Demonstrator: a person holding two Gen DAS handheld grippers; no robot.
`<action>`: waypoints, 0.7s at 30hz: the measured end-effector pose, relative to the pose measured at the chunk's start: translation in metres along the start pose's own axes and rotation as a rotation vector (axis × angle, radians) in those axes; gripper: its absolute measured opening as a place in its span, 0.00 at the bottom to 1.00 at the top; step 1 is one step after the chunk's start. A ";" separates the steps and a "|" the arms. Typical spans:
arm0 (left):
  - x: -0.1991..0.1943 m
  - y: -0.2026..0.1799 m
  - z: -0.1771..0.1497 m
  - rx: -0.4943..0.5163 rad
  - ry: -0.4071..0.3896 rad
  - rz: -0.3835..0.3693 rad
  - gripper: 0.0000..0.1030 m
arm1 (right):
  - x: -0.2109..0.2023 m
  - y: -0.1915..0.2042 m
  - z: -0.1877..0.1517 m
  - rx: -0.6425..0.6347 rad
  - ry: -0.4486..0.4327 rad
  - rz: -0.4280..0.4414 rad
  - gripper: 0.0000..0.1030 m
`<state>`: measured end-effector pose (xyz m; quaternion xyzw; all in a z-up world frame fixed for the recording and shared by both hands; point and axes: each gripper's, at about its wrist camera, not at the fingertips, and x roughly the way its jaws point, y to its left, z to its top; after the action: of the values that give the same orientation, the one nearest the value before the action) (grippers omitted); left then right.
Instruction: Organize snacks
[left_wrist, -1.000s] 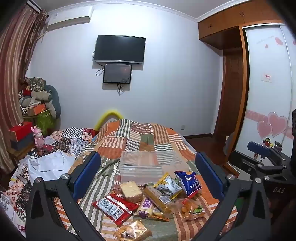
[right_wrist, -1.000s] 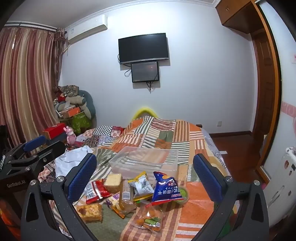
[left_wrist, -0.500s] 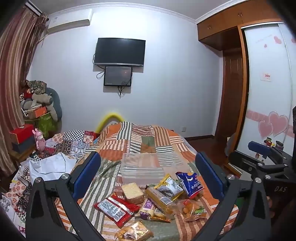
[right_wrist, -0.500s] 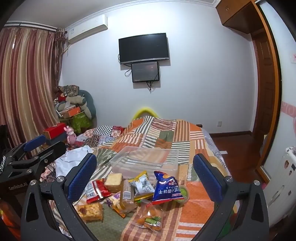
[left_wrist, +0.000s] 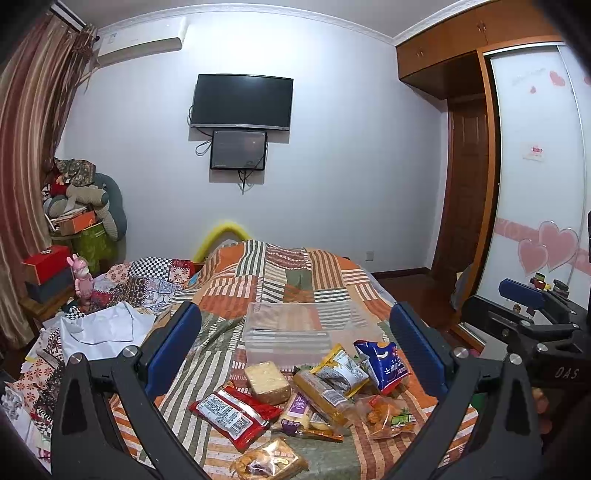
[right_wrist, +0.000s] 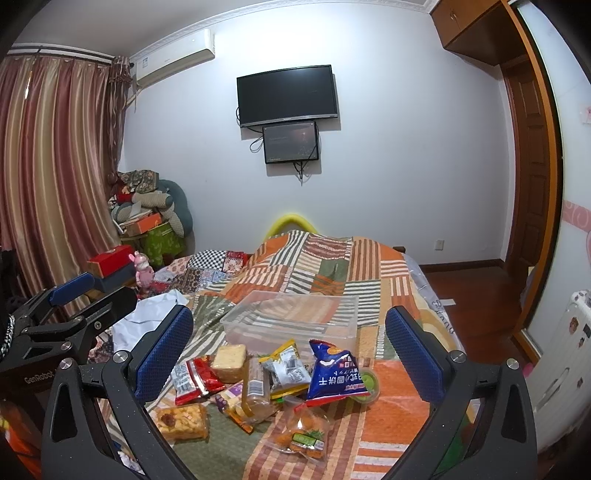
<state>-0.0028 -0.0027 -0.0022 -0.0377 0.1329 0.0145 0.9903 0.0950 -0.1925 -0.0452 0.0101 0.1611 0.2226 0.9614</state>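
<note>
Blue-padded jaws of the left gripper (left_wrist: 295, 350) and right gripper (right_wrist: 290, 347) both stand wide apart, holding and touching nothing. Snack packets (right_wrist: 258, 380) lie heaped on the bed (left_wrist: 280, 273) toward its near edge, just before the clear plastic bin (right_wrist: 295, 317). Bedspread beyond the bin lies bare to the far edge.

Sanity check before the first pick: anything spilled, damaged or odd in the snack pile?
Nothing spilled or torn. The snacks lie in a loose overlapping heap in front of the empty clear plastic bin; the blue chip bag leans on a green cup. Left gripper and right gripper are open.
</note>
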 end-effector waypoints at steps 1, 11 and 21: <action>0.000 0.000 0.000 0.001 0.000 -0.001 1.00 | -0.001 0.000 0.001 0.001 -0.001 0.000 1.00; 0.002 -0.001 -0.001 -0.001 0.006 -0.008 1.00 | -0.004 0.002 0.001 0.006 -0.003 0.002 1.00; 0.003 -0.001 -0.002 -0.002 0.006 -0.011 1.00 | -0.004 0.002 0.000 0.010 -0.008 0.005 1.00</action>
<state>-0.0010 -0.0038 -0.0051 -0.0395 0.1356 0.0091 0.9899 0.0903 -0.1924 -0.0436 0.0164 0.1582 0.2241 0.9615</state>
